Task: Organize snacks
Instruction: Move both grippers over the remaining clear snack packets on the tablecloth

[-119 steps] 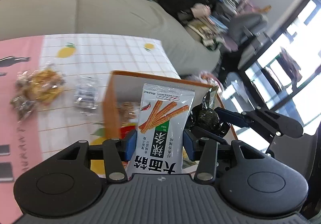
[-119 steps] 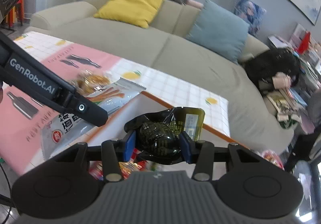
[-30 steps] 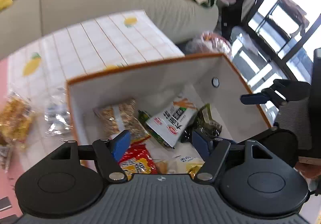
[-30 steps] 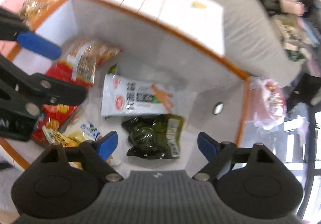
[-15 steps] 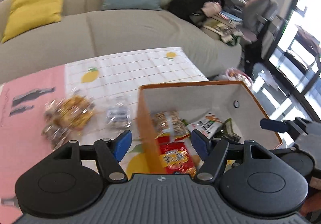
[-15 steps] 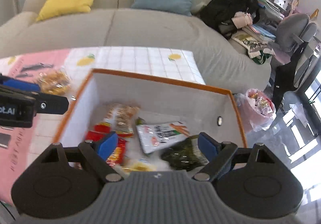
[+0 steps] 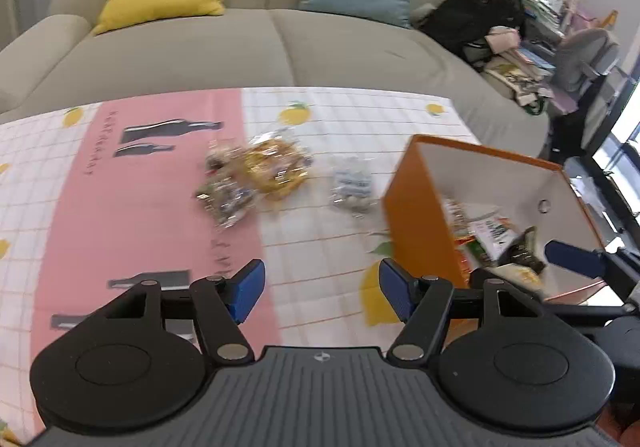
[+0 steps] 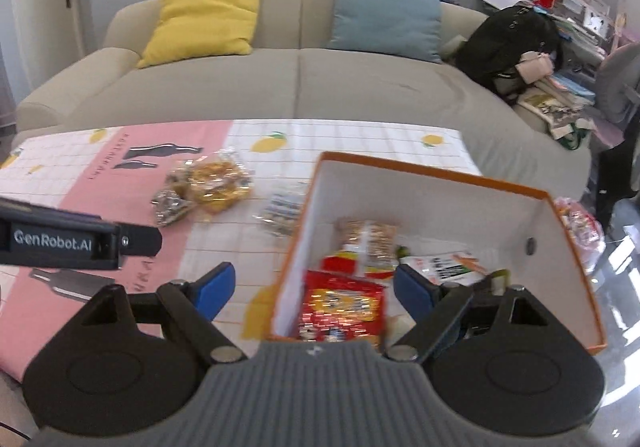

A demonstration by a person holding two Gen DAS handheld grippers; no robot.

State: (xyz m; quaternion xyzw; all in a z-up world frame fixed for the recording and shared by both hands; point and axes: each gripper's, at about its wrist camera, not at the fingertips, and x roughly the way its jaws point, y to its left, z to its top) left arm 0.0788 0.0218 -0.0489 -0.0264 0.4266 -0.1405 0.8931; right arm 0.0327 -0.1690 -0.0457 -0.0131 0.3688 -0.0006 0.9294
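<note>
Golden snack bag [image 7: 274, 167] beyond left tongs [image 7: 322, 289]

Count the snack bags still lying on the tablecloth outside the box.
3: a golden bag, a dark silvery bag touching its left side, and a clear bag beside the orange box. The blurred cluster could hide another.

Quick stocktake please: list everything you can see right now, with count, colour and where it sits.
box: 1, orange outside, white inside, table's right end
packets in box: several, red, white, dark, on its floor
snack bags: about 3, golden, silvery, clear, on cloth left of box
tablecloth: 1, pink and white lemon check
sofa: 1, beige, behind table
cushions: yellow, blue, grey, patterned
left gripper: open, empty, jaws just been closing
right gripper: open, empty
</note>
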